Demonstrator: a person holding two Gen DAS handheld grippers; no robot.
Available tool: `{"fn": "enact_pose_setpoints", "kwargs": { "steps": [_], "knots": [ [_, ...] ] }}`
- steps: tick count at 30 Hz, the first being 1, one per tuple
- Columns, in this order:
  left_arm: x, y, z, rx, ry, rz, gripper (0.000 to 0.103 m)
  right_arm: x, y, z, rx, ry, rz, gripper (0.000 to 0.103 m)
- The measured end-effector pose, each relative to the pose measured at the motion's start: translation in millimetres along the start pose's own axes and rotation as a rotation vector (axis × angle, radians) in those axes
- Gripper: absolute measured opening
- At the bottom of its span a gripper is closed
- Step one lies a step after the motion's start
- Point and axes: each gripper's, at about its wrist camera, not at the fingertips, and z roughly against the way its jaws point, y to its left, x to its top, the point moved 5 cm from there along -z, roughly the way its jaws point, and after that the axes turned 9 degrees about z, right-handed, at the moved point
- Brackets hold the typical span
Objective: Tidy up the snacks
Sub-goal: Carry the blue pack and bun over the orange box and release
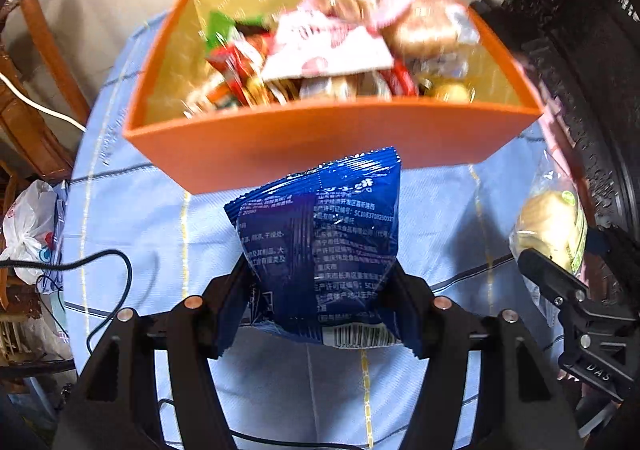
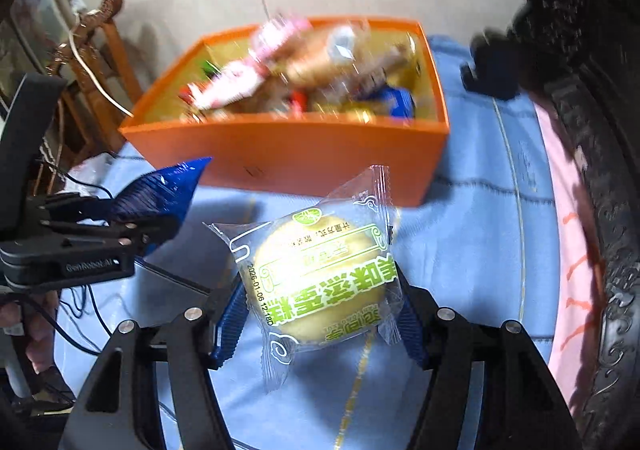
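Left wrist view shows the left gripper clamping a crinkly blue foil snack packet before the heaped orange cardboard box, the right gripper pinching a clear-wrapped yellow cake; either could slide off that overfull pile.

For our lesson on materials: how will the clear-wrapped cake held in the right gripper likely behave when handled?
The cake probably squashes easily; it looks soft and round. Its glossy wrapper may slip between the right gripper pads. Likely light.
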Motion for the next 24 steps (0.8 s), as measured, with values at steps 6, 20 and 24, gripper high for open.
{"fn": "enact_pose_setpoints", "kwargs": {
  "steps": [6,20,24],
  "knots": [
    [15.1,7.3,43.5,-0.011,-0.078,0.004,0.062,31.5,13.7,26.7,0.009,-0.08,0.018,0.066],
    [75.4,16.9,72.2,-0.024,-0.15,0.007,0.062,98.2,22.0,39.5,-0.038,-0.185,0.027,0.066],
    [92.9,17.6,68.0,-0.014,-0.154,0.003,0.062,117.1,17.2,33.1,-0.047,-0.197,0.03,0.067]
  ]
}}
